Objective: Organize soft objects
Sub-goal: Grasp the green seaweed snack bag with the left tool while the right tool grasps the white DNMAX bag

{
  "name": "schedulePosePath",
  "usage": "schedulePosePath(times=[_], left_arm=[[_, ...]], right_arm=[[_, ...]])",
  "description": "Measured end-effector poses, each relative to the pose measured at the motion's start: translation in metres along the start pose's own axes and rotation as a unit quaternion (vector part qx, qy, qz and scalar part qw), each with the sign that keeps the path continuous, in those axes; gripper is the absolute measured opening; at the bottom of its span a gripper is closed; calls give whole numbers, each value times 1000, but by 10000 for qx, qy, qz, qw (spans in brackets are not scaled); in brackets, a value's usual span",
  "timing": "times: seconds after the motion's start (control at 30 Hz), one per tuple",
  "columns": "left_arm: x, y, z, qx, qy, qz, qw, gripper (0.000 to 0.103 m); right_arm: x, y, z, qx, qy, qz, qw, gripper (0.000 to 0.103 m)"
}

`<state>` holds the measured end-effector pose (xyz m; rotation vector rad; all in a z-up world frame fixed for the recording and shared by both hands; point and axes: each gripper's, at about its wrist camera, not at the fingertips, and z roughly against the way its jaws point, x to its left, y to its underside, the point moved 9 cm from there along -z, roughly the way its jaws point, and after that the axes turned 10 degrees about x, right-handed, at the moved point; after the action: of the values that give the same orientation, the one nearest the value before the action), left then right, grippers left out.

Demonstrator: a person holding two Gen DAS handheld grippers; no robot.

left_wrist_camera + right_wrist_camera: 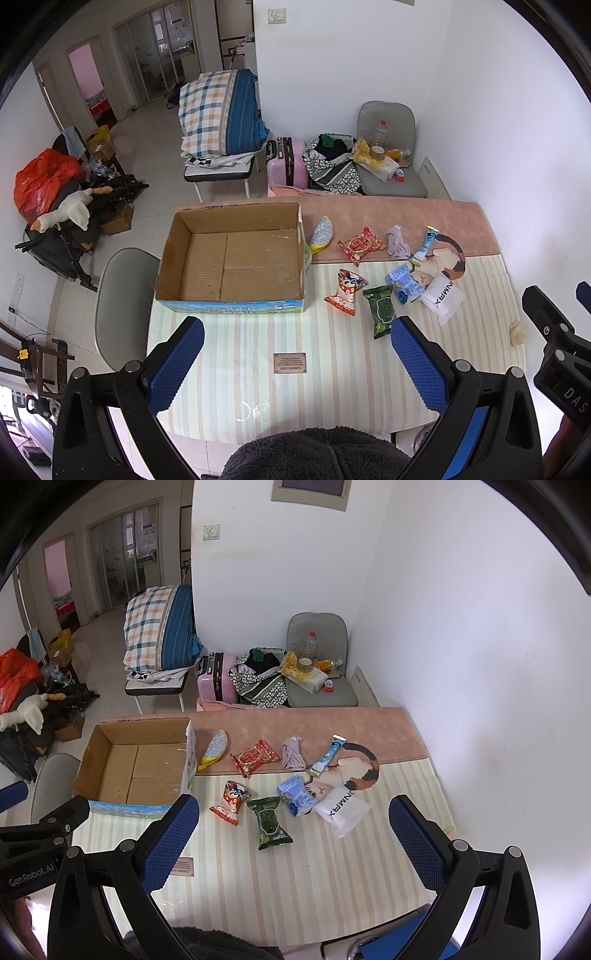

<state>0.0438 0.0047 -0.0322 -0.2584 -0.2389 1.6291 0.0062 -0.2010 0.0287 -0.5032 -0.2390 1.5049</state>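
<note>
An open, empty cardboard box [236, 258] [136, 764] stands on the left of the striped table [295, 369]. To its right lie several soft items: a green packet [382, 311] [270, 822], an orange snack bag [345, 291] [231, 802], a red packet [361, 244] [255, 757], a white pouch [443, 297] [343, 809], a blue packet [404, 282] [297, 794], a lilac cloth [397, 242] [292, 757] and a yellow-silver pouch [321, 234] [214, 751]. My left gripper [297, 341] is open above the near table. My right gripper [293, 821] is open above the green packet.
A long blue-white stick packet [426, 245] [325, 755] lies by a face-print mat [351, 771]. A grey chair [122, 310] stands left of the table. A white wall [480, 664] borders the right. Behind are a cluttered grey chair [391, 173], a pink suitcase [286, 162] and bedding.
</note>
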Motion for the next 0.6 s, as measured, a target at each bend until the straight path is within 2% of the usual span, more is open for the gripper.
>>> schedulePosePath(times=[0.13, 0.23, 0.43, 0.6], left_arm=[[-8, -19, -20, 28, -49, -29, 10000, 103], [-23, -34, -51, 211, 43, -104, 9997, 103], [-72, -54, -150, 1170, 419, -231, 9920, 103], [-121, -42, -247, 2157, 697, -209, 9737, 103]], right_arm=[[-27, -7, -27, 208, 36, -306, 9993, 103], [-57, -14, -65, 480, 66, -610, 9970, 103], [-113, -21, -188, 1348, 288, -802, 9872, 103], [-152, -9, -304, 2390, 94, -1183, 9637, 103]])
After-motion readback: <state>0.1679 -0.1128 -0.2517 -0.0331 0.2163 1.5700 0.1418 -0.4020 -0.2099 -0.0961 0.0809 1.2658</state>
